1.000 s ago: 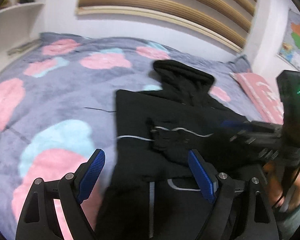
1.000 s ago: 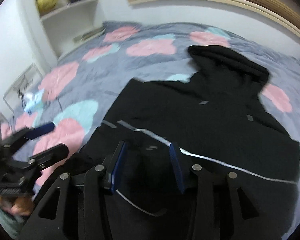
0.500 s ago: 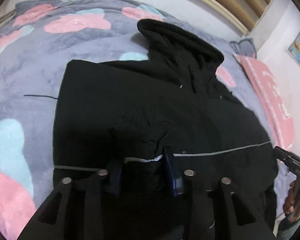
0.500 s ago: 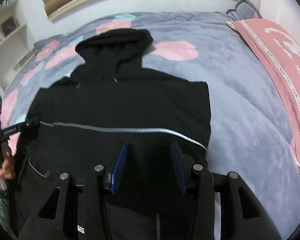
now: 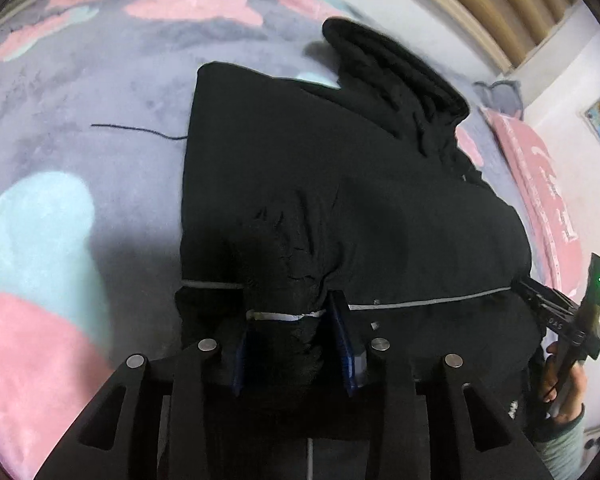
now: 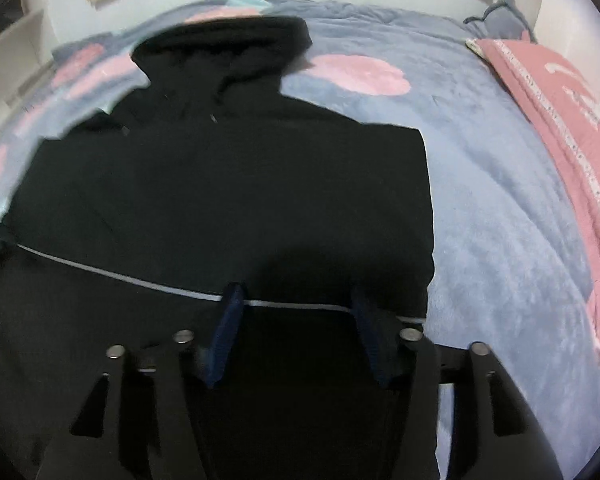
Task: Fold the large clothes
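Observation:
A large black hooded jacket [image 5: 340,184] lies spread on the bed, hood at the far end; a thin grey reflective stripe [image 5: 428,302] runs across it. My left gripper [image 5: 290,320] is shut on a bunched fold of the jacket at the stripe, near its left side. In the right wrist view the jacket [image 6: 228,200] fills the middle. My right gripper [image 6: 296,308] stands over the stripe [image 6: 296,304] near the jacket's right edge, jaws apart with cloth between the blue pads. The right gripper also shows in the left wrist view [image 5: 540,300].
The bed has a grey plush blanket [image 5: 80,128] with pink and teal patches. A pink pillow [image 6: 560,128] lies along the right side. A black cord [image 5: 136,130] lies on the blanket left of the jacket. Wooden slats and a white wall stand behind.
The left gripper closed from wide open onto a fold at the stripe. The right gripper swung to the jacket's right side and its jaws opened wider.

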Demonstrator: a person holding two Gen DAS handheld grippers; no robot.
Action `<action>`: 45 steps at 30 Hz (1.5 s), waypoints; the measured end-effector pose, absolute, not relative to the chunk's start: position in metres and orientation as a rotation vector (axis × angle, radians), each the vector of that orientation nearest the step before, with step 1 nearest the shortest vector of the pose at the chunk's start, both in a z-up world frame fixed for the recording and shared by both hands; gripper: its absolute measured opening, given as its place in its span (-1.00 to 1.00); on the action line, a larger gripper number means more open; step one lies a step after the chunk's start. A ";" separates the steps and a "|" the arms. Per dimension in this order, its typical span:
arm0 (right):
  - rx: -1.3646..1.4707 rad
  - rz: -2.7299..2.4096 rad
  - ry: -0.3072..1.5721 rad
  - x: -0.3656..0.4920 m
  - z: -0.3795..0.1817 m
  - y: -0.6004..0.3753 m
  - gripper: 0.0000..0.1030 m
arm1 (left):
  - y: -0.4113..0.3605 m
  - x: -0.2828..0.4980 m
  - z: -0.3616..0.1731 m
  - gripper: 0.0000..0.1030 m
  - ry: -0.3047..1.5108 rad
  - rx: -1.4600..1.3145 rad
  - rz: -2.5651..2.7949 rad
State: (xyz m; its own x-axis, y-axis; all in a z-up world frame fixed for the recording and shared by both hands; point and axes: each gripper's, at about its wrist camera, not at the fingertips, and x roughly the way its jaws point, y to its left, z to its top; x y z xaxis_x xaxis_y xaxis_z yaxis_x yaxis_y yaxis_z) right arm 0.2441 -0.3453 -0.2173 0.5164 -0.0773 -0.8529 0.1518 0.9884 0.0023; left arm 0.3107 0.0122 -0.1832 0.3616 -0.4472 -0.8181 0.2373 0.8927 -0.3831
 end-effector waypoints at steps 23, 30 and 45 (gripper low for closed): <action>0.089 -0.006 1.060 0.228 -0.223 -0.295 0.26 | -0.058 0.294 -0.178 0.24 1.053 0.014 -0.416; 0.101 0.024 1.086 0.225 -0.218 -0.297 0.27 | -0.046 0.266 -0.143 0.24 0.981 -0.016 -0.449; 0.261 -0.050 0.838 0.316 -0.111 -0.379 0.29 | -0.031 0.376 -0.033 0.24 0.806 -0.187 -0.464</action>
State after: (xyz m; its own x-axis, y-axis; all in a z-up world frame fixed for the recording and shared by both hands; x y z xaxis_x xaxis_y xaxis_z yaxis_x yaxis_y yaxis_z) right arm 0.3160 -0.3788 -0.1109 0.6699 0.0585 -0.7402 0.1462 0.9670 0.2088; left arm 0.3761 -0.0306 -0.0334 0.5992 -0.4671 -0.6502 0.3276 0.8841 -0.3332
